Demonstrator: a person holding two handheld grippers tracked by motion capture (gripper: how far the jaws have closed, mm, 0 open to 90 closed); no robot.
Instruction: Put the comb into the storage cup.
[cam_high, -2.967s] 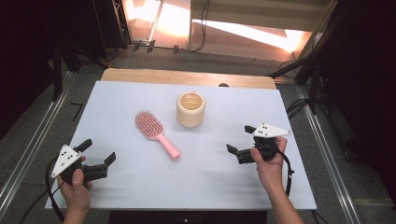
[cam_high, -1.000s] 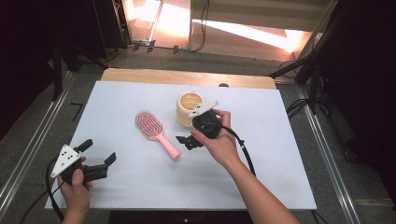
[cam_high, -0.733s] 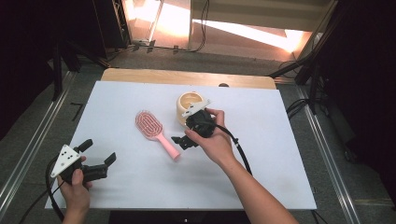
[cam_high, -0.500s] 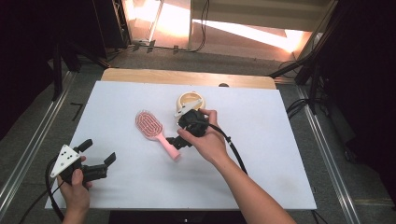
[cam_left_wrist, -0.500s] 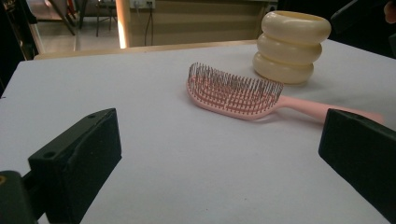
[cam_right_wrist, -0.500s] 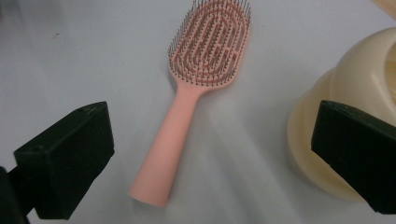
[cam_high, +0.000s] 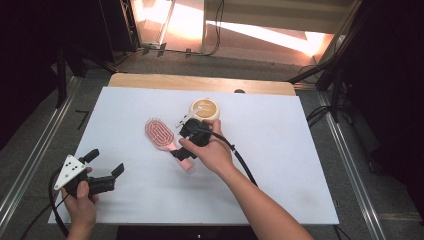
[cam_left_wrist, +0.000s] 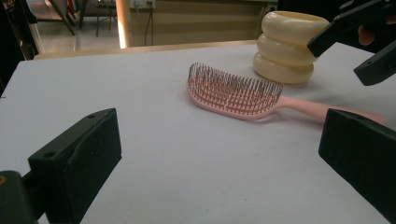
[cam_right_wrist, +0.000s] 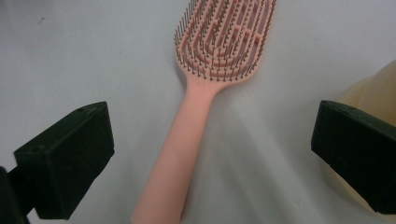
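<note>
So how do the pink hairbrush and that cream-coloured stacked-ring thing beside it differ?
The pink hairbrush lies flat and long on the table with its bristles up; the cream ringed holder stands upright and squat. The hairbrush is slim with a narrow handle; the holder is round, three bulging rings with an open top. The right gripper hangs over the hairbrush handle with jaws open; the holder sits untouched. Both rest on the white tabletop.
</note>
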